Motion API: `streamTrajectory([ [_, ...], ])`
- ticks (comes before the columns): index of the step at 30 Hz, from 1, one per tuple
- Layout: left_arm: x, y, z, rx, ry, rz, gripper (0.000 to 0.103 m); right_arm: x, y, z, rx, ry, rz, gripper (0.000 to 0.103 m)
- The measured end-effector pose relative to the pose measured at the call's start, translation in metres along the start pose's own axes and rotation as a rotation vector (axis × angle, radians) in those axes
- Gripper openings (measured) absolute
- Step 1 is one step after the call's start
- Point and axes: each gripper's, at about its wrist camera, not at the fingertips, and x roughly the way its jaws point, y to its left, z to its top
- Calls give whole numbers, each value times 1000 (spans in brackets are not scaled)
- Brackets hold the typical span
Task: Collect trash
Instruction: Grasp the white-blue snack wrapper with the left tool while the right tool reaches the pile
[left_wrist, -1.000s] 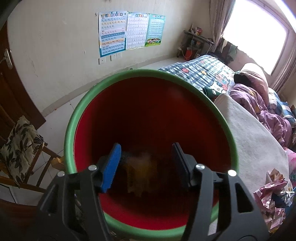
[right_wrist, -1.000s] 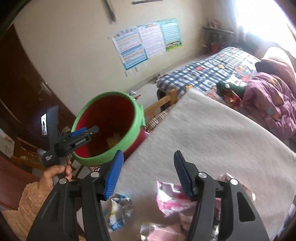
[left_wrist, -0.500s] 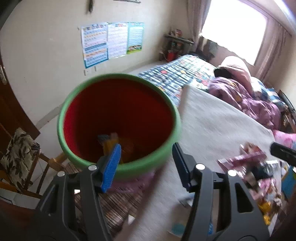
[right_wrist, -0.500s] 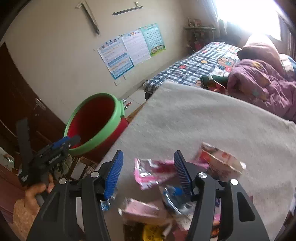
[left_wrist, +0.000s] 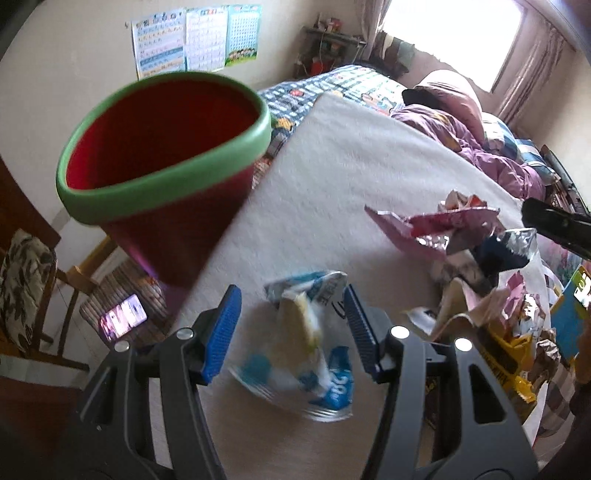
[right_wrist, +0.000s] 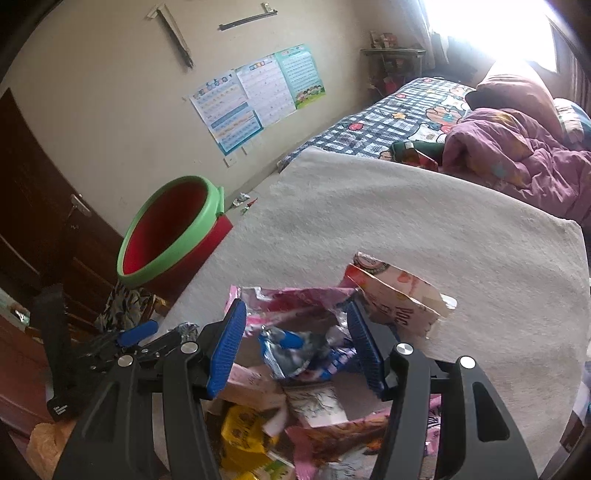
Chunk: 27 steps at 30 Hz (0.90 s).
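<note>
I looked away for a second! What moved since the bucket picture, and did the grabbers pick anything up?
The left gripper swung away from the red bucket to hover over a blue-and-white wrapper on the white towel. The right gripper slid further over the pile, above a crumpled blue wrapper. Neither took hold of anything or let anything go. The bucket, towel and wrapper pile stayed put, and both grippers stayed open.

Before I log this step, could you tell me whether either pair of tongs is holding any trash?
Neither. The left tongs stand open around the blue-and-white wrapper, the right tongs open over the wrapper pile.
</note>
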Motion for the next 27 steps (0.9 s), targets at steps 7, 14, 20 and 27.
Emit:
streamTrajectory([
  [7, 5, -7, -14, -24, 36, -9, 55, -7, -12, -3, -12, 3, 14, 56],
  [14, 12, -15, -25, 0, 68, -14, 55, -12, -26, -6, 4, 2, 1, 56],
  [20, 9, -18, -24, -1, 55, -25, 43, -17, -41, -5, 8, 0, -35, 56],
  [27, -6, -17, -18, -1, -7, -22, 42, 0, -70, 16, -57, 63, -60, 56],
])
